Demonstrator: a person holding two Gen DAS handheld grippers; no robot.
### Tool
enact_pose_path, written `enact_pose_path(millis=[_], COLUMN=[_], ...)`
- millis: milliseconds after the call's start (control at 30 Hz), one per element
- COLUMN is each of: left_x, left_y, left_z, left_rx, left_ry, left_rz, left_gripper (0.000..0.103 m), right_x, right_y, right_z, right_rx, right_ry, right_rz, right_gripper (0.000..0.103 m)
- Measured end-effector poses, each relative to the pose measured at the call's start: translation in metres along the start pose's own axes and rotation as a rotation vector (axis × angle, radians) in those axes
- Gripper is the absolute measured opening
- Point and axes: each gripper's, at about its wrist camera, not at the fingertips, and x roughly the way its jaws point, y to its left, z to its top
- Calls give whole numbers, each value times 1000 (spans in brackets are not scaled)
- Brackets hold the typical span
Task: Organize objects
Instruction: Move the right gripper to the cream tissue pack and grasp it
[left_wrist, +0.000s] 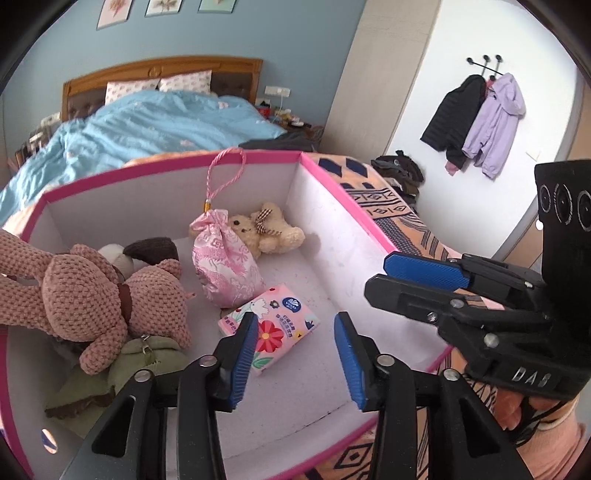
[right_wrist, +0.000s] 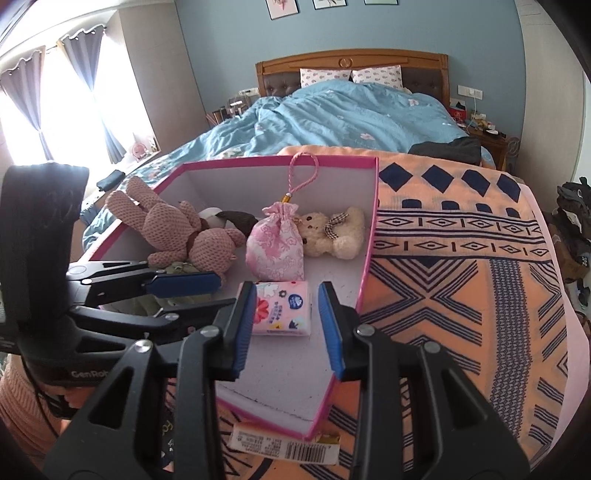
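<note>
A pink-edged white box (left_wrist: 343, 206) (right_wrist: 371, 236) lies on the bed. Inside are a pink knitted bunny (left_wrist: 96, 295) (right_wrist: 173, 229), a pink drawstring pouch (left_wrist: 225, 266) (right_wrist: 275, 247), a cream teddy bear (left_wrist: 269, 230) (right_wrist: 332, 232), a floral tissue pack (left_wrist: 275, 325) (right_wrist: 282, 308) and a green plush (left_wrist: 122, 373). My left gripper (left_wrist: 295, 362) is open and empty over the box, near the tissue pack; it also shows in the right wrist view (right_wrist: 195, 291). My right gripper (right_wrist: 284, 328) is open and empty above the tissue pack; it shows in the left wrist view (left_wrist: 402, 277).
The box sits on an orange patterned blanket (right_wrist: 461, 295) (left_wrist: 391, 206) at the foot of a bed with a blue duvet (right_wrist: 332, 114) (left_wrist: 147, 129). A barcoded packet (right_wrist: 284, 445) lies under the box's near corner. Jackets (left_wrist: 480, 122) hang on the wall.
</note>
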Motion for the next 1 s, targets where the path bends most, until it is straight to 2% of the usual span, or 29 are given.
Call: enact_pose_path(millis=[67, 167, 267, 433, 567, 800, 867, 933, 1000], left_x=[-9, -30, -52, -79, -79, -53, -46, -41, -38], left_y=[-6, -15, -26, -45, -52, -60, -59, -56, -53], left_z=[-4, -11, -22, -46, -67, -88, -89, -91, -92], left_rx=[19, 55, 100, 175, 167, 138, 127, 109, 97], left_ry=[-36, -102, -156, -197, -165, -68, -49, -30, -18], left_rz=[4, -2, -10, -44, -96, -130, -127, -138, -142], left_gripper=[56, 59, 61, 65, 68, 68, 68, 68, 68], right_x=[-8, -24, -44, -63, -56, -24, -17, -17, -20], right_y=[-2, -6, -13, -27, -36, -49, -50, -51, -47], right_z=[-3, -9, -19, -45, -68, -92, -95, -97, -99], right_rx=[9, 27, 47, 89, 117, 199, 201, 214, 196], right_ry=[-18, -54, -86, -81, -25, 67, 90, 90, 94], right_rz=[18, 48, 87, 129, 118, 147, 136, 170, 171], right_gripper=[39, 47, 50, 56, 56, 56, 49, 42, 42])
